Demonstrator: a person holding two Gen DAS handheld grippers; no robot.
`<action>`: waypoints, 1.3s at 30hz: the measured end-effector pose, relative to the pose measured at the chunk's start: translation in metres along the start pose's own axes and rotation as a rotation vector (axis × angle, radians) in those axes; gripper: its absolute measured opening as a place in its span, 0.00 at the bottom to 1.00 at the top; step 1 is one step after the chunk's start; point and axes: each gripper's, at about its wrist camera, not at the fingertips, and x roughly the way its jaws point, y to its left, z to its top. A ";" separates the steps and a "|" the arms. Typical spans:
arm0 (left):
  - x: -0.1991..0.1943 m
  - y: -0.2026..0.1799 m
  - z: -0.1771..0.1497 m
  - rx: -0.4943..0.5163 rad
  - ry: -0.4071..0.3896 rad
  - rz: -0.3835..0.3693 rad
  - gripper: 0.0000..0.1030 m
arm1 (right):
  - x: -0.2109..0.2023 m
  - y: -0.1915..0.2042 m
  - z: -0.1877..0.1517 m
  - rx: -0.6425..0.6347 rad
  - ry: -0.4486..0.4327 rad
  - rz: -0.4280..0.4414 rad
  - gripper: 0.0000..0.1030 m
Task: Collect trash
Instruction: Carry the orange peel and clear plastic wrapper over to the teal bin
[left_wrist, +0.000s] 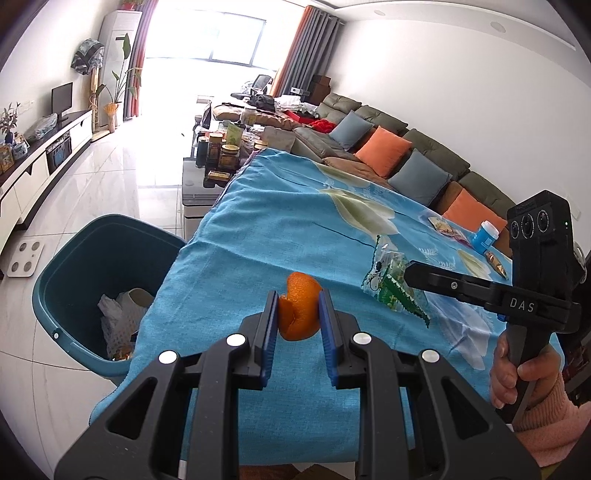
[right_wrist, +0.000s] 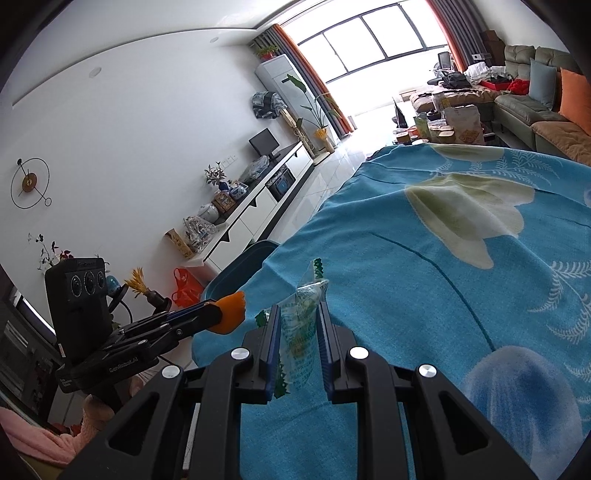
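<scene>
The left gripper (left_wrist: 297, 314) is clamped on a curl of orange peel (left_wrist: 300, 311), its blue pads pressed to either side of the peel, which stands up past the fingertips. The peel hangs above the near edge of the blue tablecloth (left_wrist: 295, 206), and the teal trash bin (left_wrist: 92, 266) stands on the floor just beside that same edge, below and to the left of the peel. The bin's rim touches the hanging cloth, and crumpled white paper (left_wrist: 118, 314) already lies inside it.

The right gripper (right_wrist: 297, 332) grips a clear snack wrapper with green print (right_wrist: 303, 325), pinched flat between its pads; the wrapper's zigzag top sticks out above the fingertips. In the left wrist view this wrapper (left_wrist: 391, 284) is held over the tablecloth, to the right of the peel and farther from the bin. A hand in a pink sleeve (left_wrist: 517, 369) holds that gripper's handle at the cloth's right side.

Farther along the tablecloth, well away from the bin, lie a small blue jar with a white lid (left_wrist: 485, 236), a flat printed packet (left_wrist: 445, 227) and a brown stick-shaped packet (left_wrist: 496, 260).
</scene>
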 end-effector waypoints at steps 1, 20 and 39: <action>0.000 0.001 0.000 -0.002 -0.001 0.003 0.21 | 0.001 0.000 0.001 -0.001 0.002 0.004 0.17; -0.005 0.027 0.005 -0.045 -0.023 0.053 0.21 | 0.025 0.016 0.009 -0.029 0.031 0.048 0.17; -0.010 0.043 0.010 -0.062 -0.040 0.089 0.22 | 0.044 0.033 0.020 -0.066 0.057 0.075 0.17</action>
